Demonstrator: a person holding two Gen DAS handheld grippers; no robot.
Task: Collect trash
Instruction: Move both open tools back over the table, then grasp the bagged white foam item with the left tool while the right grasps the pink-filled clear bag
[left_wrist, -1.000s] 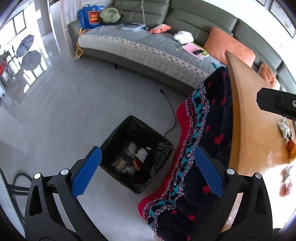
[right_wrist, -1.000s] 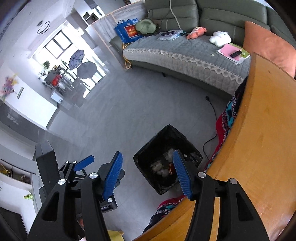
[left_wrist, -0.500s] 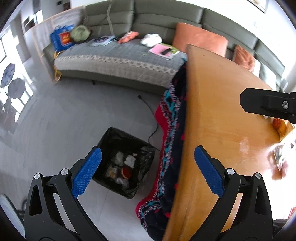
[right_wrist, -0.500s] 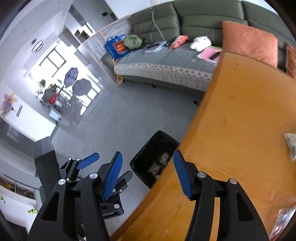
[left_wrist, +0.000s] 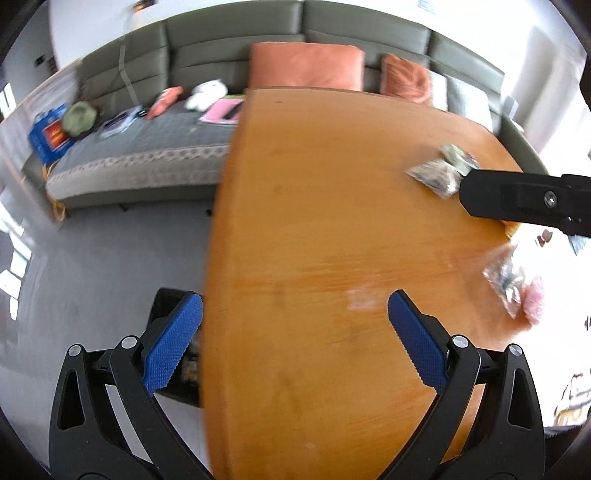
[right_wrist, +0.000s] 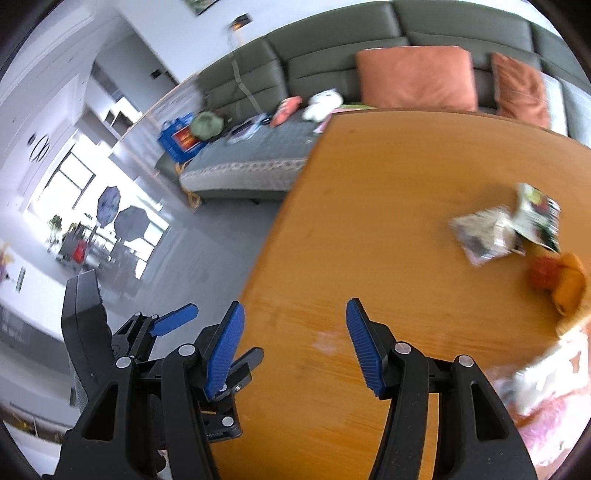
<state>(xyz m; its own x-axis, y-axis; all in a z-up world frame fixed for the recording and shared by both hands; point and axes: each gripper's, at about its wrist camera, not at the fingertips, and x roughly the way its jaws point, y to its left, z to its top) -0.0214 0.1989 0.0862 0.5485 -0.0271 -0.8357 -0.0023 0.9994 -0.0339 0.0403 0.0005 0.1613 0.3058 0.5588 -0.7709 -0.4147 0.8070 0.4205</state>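
Observation:
My left gripper (left_wrist: 295, 339) is open and empty over the near left part of the orange wooden table (left_wrist: 332, 221). My right gripper (right_wrist: 295, 343) is open and empty over the table's left edge (right_wrist: 280, 221). Crumpled clear wrappers (left_wrist: 437, 177) lie far right on the table, also in the right wrist view (right_wrist: 487, 236), beside a printed packet (right_wrist: 537, 218). Another wrapper (left_wrist: 508, 278) lies at the right edge. Orange and red scraps (right_wrist: 557, 280) lie beyond. The black trash bin (left_wrist: 181, 354) stands on the floor by the left edge, mostly hidden.
A grey-green sofa (left_wrist: 147, 147) with orange cushions (left_wrist: 306, 66), toys and bags runs behind the table. The grey floor (left_wrist: 92, 258) lies to the left. The right gripper's body (left_wrist: 524, 203) shows at the right of the left wrist view. Pink-white cloth (right_wrist: 546, 406) lies at near right.
Both grippers have swung right from above the trash bin to over the table top. The bin has slid almost out of sight and the wrappers have come into view. Both stay open.

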